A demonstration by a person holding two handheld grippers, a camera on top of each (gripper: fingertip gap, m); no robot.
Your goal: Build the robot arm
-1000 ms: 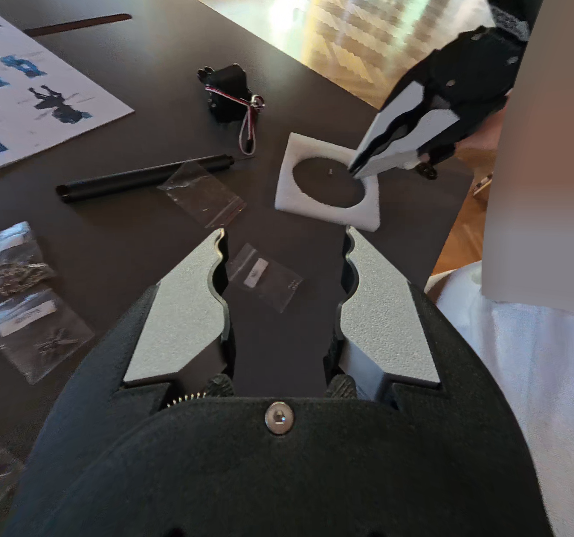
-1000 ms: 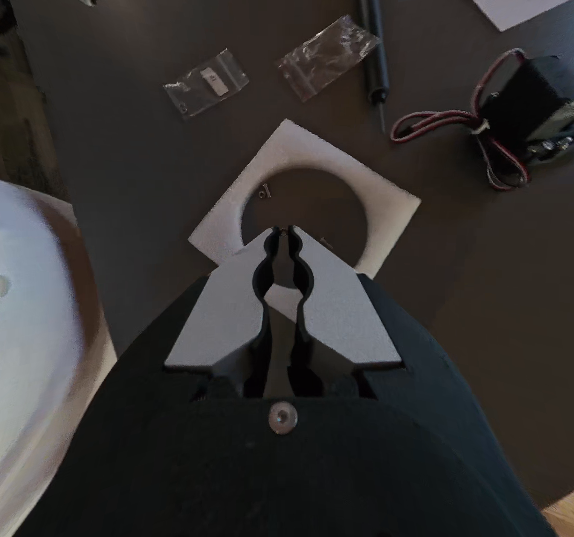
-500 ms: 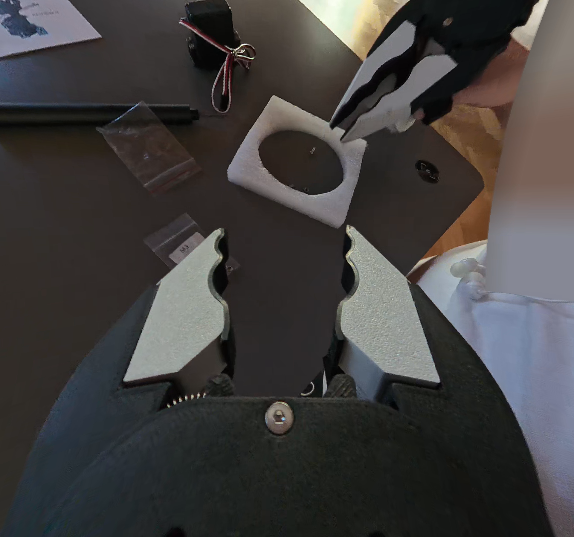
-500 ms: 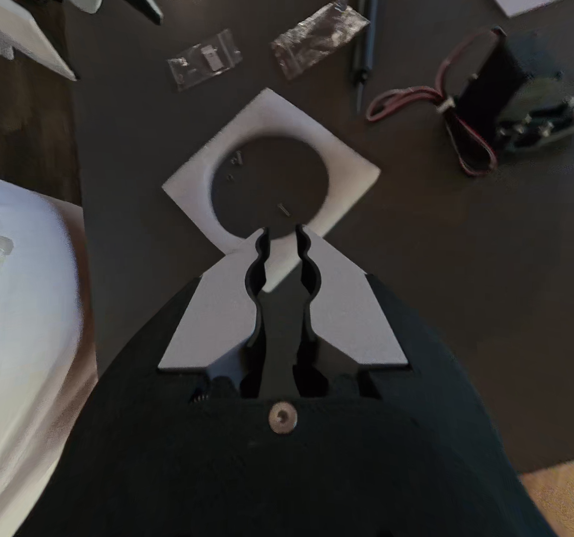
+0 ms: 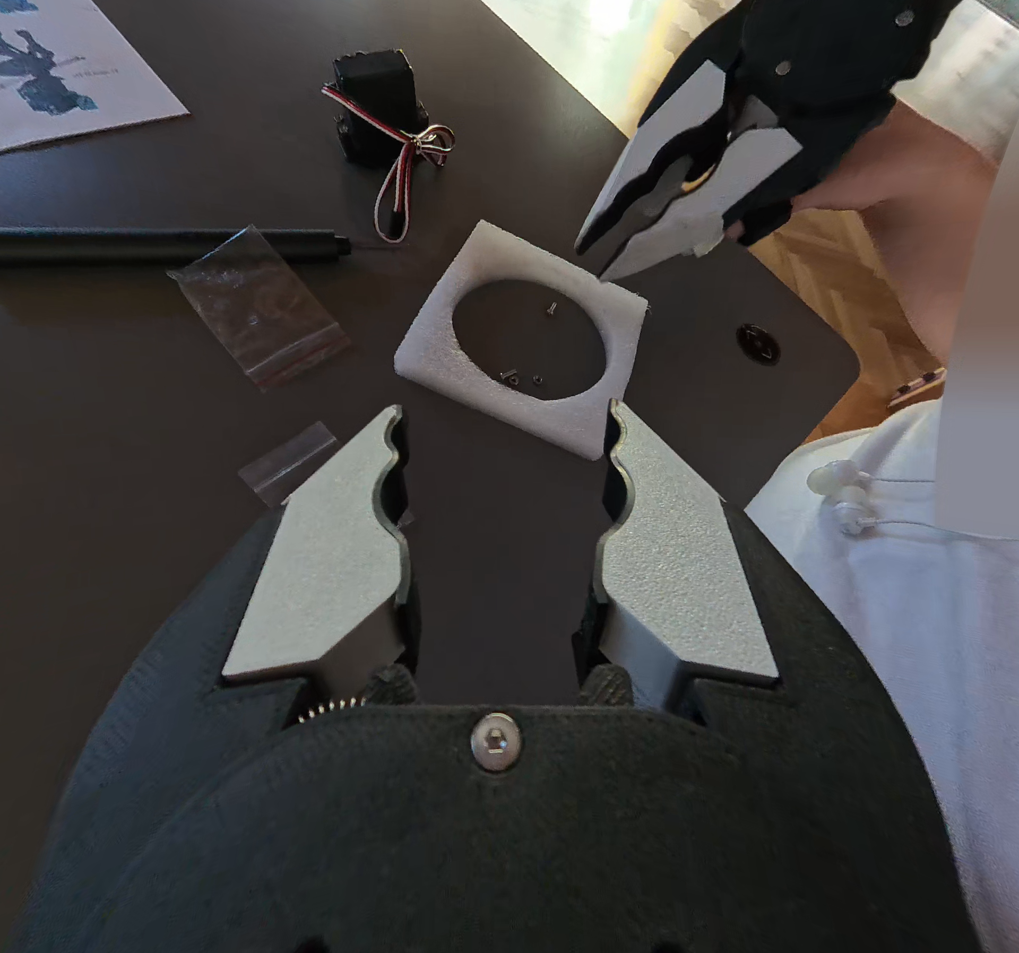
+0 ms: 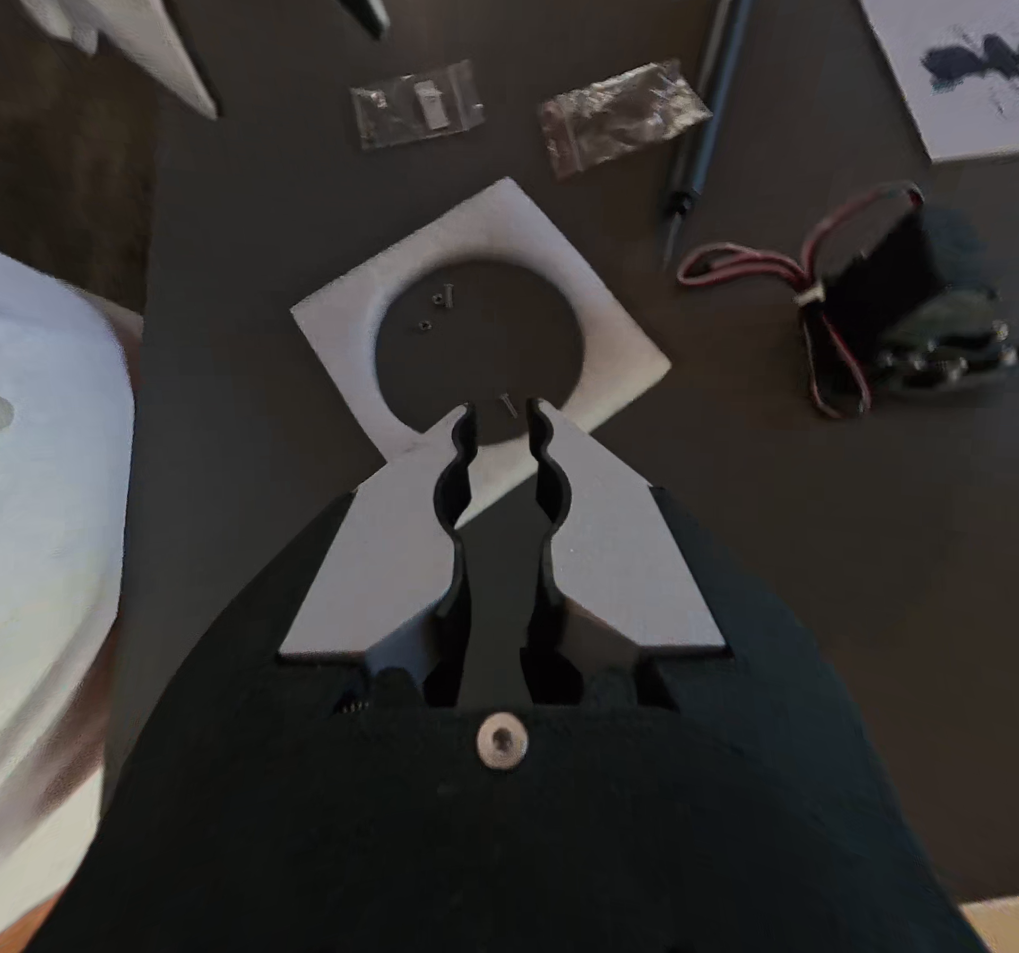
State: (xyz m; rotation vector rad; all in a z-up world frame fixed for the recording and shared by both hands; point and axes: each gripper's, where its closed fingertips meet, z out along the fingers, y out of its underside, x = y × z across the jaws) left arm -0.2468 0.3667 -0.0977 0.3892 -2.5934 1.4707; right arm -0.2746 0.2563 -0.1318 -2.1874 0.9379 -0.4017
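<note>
A white foam square [image 5: 435, 358] with a round hole lies on the dark table [image 5: 138, 485]. Three small screws lie on the table inside the hole [image 5: 550, 309] [image 5: 510, 377] [image 5: 537, 379]. My left gripper [image 5: 504, 419] is wide open and empty, just short of the foam's near edge. My right gripper [image 6: 501, 405] hovers over the foam [image 6: 606, 331] with its jaws slightly apart and nothing between the pads. One screw [image 6: 508, 407] lies on the table below its tips. The right gripper also shows in the left wrist view [image 5: 593, 265], raised over the foam's far corner.
A black servo with a red-white cable [image 5: 375, 99], a black screwdriver [image 5: 165, 245] and two clear plastic bags [image 5: 259, 309] [image 5: 287, 463] lie left of the foam. A printed sheet [image 5: 55, 72] is at far left. The table edge and a person's white clothing [image 5: 910, 596] are at right. The tips of one gripper are about 12 cm away from the tips of the other. It is some 7 cm from my left tips to the white foam square [image 5: 435, 358]. It is also in sight in the right wrist view [image 6: 491, 220].
My right jaws went from nearly shut to slightly apart and drew back and up from the foam hole. My left gripper stayed wide open and swung closer to the foam.
</note>
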